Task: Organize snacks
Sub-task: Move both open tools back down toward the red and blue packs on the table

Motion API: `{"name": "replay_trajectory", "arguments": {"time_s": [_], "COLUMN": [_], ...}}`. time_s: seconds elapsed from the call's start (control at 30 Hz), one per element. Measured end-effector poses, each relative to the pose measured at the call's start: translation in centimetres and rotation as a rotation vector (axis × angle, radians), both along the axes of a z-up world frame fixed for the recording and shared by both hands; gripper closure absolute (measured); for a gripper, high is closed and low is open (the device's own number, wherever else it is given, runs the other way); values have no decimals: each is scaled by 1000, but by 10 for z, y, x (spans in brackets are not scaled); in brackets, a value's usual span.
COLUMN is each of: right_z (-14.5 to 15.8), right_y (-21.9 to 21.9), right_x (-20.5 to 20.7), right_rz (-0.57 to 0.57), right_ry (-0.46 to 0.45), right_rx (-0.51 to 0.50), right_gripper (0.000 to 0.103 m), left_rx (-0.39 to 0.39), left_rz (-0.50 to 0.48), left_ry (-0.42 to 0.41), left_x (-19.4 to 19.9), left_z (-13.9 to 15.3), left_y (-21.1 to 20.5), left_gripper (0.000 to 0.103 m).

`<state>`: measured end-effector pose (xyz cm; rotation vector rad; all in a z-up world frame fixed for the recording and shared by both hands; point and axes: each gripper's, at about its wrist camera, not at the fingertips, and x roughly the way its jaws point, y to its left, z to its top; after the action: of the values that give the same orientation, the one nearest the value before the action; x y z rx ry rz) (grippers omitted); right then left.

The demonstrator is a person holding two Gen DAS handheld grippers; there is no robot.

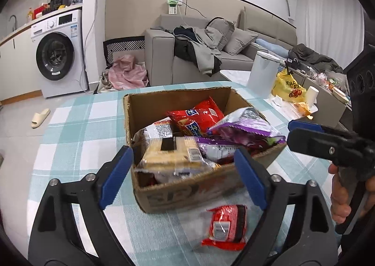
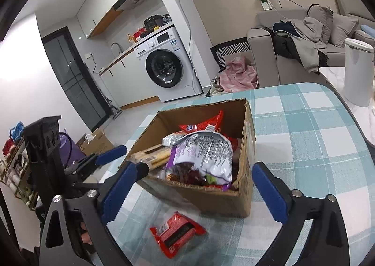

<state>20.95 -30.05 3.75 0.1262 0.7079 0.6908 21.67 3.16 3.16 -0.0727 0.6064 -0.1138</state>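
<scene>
Cardboard box (image 1: 187,191): open-topped, on the checked cloth, heaped with snack packets.
Contents: red packet (image 1: 196,118) toward the far wall; purple bag (image 1: 246,130) at 3 o'clock of it, draped over the rim; clear-wrapped biscuit pack (image 1: 173,151) at the near edge, partly overhanging.
Stray snack: small red wafer packet (image 1: 226,226) flat on the cloth, just outside the near wall, at 6 o'clock of the box; not yet inside.
Left gripper (image 1: 185,177): spread wide, nothing between the pads, poised above the biscuit pack and near rim.
Right gripper (image 2: 191,192): spread wide too, empty, facing the box's near corner with the wafer packet at 6 o'clock below it.
Step in hand: likely between placements, both tools free, one packet left out.
Next move: probably a descent on the wafer packet; flat, slippery film, so a pinch across an edge seems needed, then a lift over the wall.
Surface: teal-and-white checked tablecloth (image 2: 304,125) on a rounded table.
Room: washing machine (image 1: 58,53) at 10 o'clock, grey sofa (image 1: 164,55) with heaped clothes at 12, white bin (image 1: 263,71) and yellow bag (image 1: 288,88) at 2 o'clock, slipper (image 1: 41,118) on the floor.
</scene>
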Motion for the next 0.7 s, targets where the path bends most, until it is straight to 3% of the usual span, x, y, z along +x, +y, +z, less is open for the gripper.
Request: {"name": "replay_trajectory", "arguments": {"time_s": [0.07,0.43,0.7], "right_z": [0,-2,-16], "right_y": [-1,-12,-9], "right_x": [-7,-34,-50], "right_rz": [-1,-7,6], "right_ry": [-12,-6,12], "right_rx": [-24,-50,-150], "right_gripper": [1,0,0], "left_rx": [16,-7,2], "left_rz": [15,62,77], "left_ry": [-10,-39,-33], "left_x": [-11,-71,-101], "left_z": [4,16,11], "left_y": [-3,-3,-2], "left_gripper": [1,1,1]}}
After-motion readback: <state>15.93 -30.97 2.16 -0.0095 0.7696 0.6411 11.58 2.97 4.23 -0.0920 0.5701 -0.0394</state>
